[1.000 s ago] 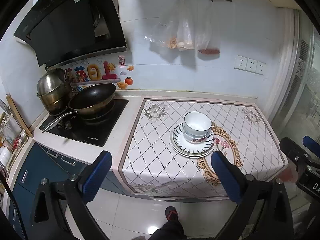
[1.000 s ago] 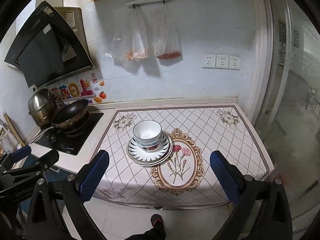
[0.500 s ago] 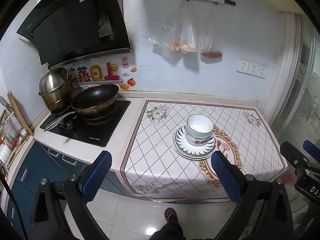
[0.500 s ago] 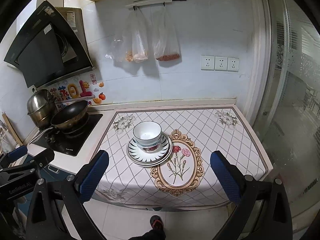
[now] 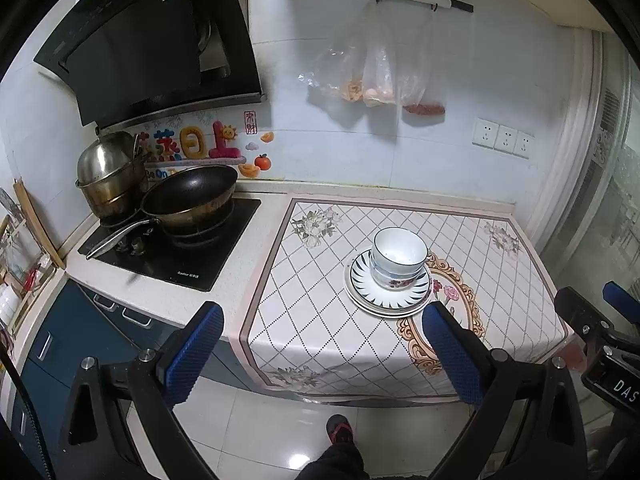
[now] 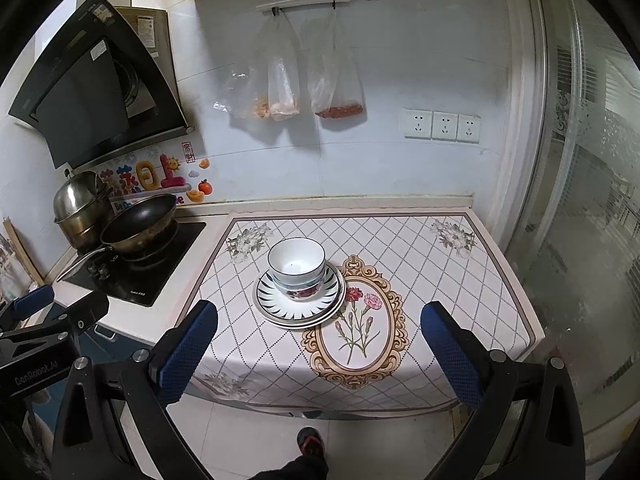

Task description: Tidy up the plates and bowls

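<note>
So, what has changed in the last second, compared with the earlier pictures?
Very little. Both cameras have drifted slightly, so the view has shifted a bit; nothing was taken hold of or let go. The left gripper and right gripper stay open and empty, short of the counter. The bowls remain stacked on the plates, on the patterned cloth.
</note>
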The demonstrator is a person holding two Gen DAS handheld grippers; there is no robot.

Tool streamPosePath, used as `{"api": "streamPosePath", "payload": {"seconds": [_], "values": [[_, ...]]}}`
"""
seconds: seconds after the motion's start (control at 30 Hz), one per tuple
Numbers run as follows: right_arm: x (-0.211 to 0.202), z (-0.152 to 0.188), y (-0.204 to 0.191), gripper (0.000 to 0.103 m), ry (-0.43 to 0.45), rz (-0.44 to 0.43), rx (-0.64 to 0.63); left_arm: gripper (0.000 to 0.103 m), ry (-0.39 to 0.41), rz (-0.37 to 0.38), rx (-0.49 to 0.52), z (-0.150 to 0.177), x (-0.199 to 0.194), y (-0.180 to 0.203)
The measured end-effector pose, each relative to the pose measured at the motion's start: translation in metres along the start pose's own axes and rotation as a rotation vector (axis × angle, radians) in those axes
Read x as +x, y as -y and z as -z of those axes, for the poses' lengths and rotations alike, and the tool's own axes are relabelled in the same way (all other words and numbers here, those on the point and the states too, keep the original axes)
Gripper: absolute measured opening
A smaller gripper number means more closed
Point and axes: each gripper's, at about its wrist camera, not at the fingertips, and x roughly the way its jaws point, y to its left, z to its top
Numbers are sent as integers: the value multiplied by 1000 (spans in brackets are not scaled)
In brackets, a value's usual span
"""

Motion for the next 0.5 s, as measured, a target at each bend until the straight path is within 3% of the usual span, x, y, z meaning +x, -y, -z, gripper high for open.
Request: {"api": "streamPosePath", "payload": {"seconds": [0.5], "values": [[2,6,-9,103,-5,0,-1,102,3,-16,-3,2,-1,1]]}}
